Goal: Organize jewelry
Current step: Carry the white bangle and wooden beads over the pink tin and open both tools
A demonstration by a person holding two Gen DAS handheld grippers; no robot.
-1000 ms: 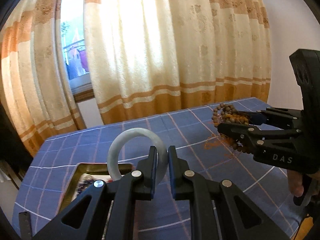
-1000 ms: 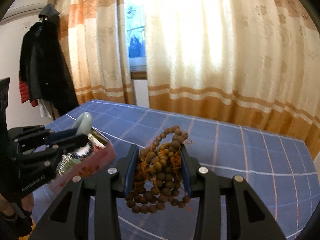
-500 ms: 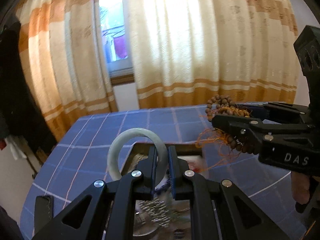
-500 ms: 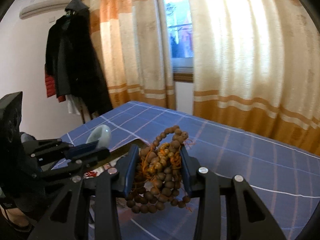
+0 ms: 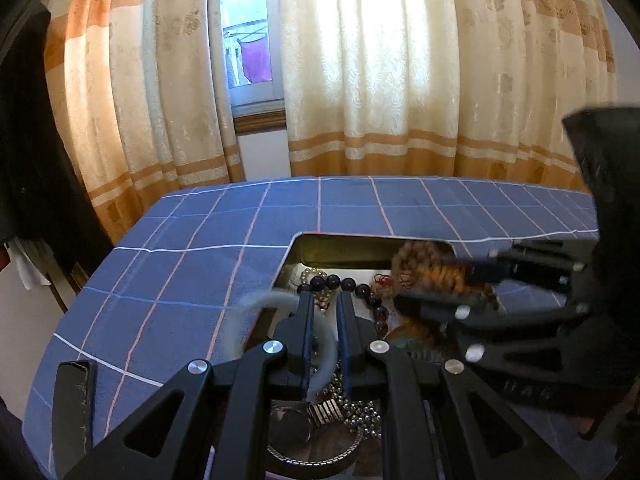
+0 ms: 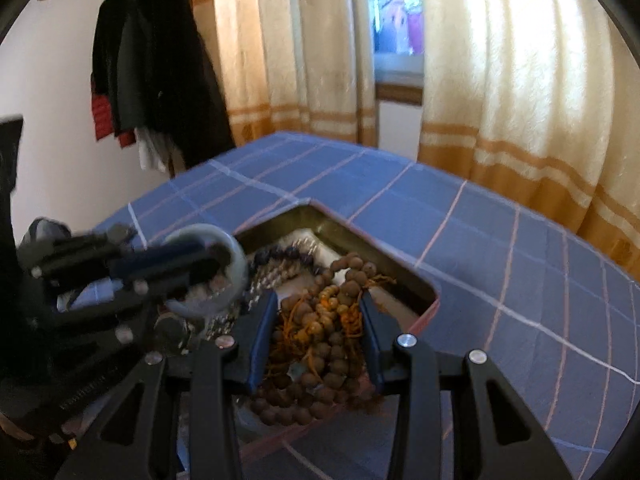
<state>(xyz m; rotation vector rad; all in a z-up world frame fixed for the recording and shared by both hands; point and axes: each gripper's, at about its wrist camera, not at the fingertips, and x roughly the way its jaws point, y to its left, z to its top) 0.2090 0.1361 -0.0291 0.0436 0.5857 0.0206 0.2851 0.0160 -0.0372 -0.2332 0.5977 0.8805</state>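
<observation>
My left gripper [image 5: 323, 300] is shut on a pale green jade bangle [image 5: 256, 308], held upright just over the near left part of an open tin box [image 5: 340, 242]. The bangle also shows in the right wrist view [image 6: 236, 264]. My right gripper [image 6: 318, 300] is shut on a bunch of brown wooden beads with orange cord [image 6: 320, 332], hanging over the box [image 6: 400, 264]. In the left wrist view the beads [image 5: 436, 272] are blurred at the right. The box holds a dark bead bracelet [image 5: 348, 284], silver chains and a watch [image 5: 316, 416].
The box lies on a table with a blue checked cloth [image 5: 200, 264]. Orange and cream curtains [image 5: 380, 80] and a window stand behind it. Dark coats [image 6: 160, 68] hang at the left, off the table's corner.
Both grippers have swung left and down until they are over the open box. The bangle and the beads came down with them and hang just above the jewelry inside.
</observation>
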